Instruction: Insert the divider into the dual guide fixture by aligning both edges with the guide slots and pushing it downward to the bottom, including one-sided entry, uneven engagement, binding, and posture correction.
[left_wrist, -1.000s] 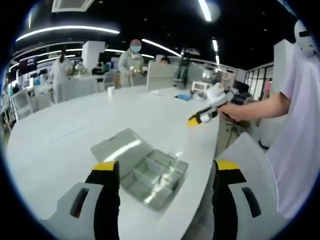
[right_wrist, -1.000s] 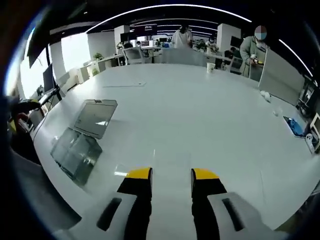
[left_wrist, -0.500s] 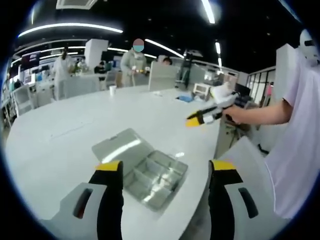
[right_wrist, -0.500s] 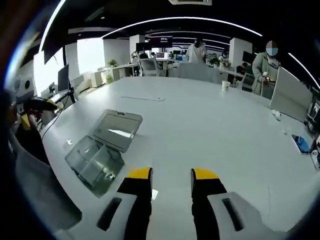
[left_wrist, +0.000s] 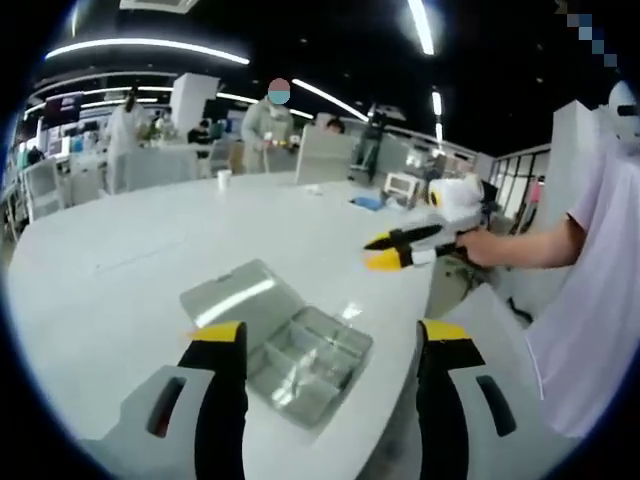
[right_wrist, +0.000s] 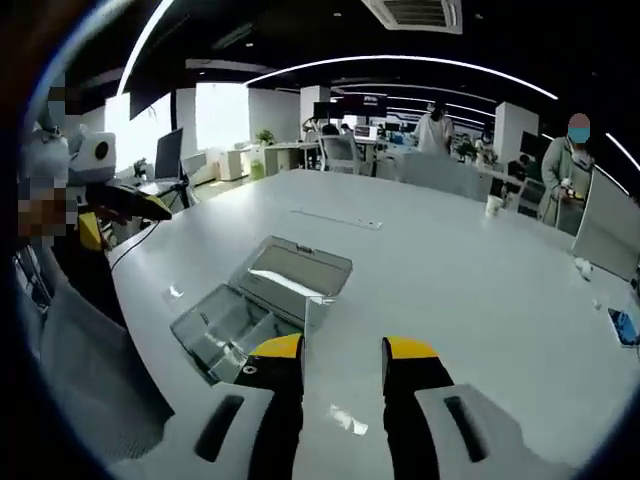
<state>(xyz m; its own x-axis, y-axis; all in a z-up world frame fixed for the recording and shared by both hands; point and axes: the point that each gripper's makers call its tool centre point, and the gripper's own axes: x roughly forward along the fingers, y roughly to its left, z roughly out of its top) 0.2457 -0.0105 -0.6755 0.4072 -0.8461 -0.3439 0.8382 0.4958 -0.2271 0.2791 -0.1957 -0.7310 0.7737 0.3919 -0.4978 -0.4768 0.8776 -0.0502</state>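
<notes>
Box (left_wrist: 280, 340), clear plastic, lid flipped open, on white table (left_wrist: 120, 270); sits between tips of left gripper (left_wrist: 330, 335), jaws spread wide, nothing held. Right gripper (right_wrist: 342, 348) jaws a little apart, thin clear divider (right_wrist: 316, 318) standing at 12 o'clock of gap; grasped or not, cannot tell. Box at 10 o'clock there.

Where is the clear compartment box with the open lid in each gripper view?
Left gripper view: clear box low centre, between the left gripper's jaws.
Right gripper view: the box lower left, beside the right gripper.
Shared landmark: paper cup on the white table.
</notes>
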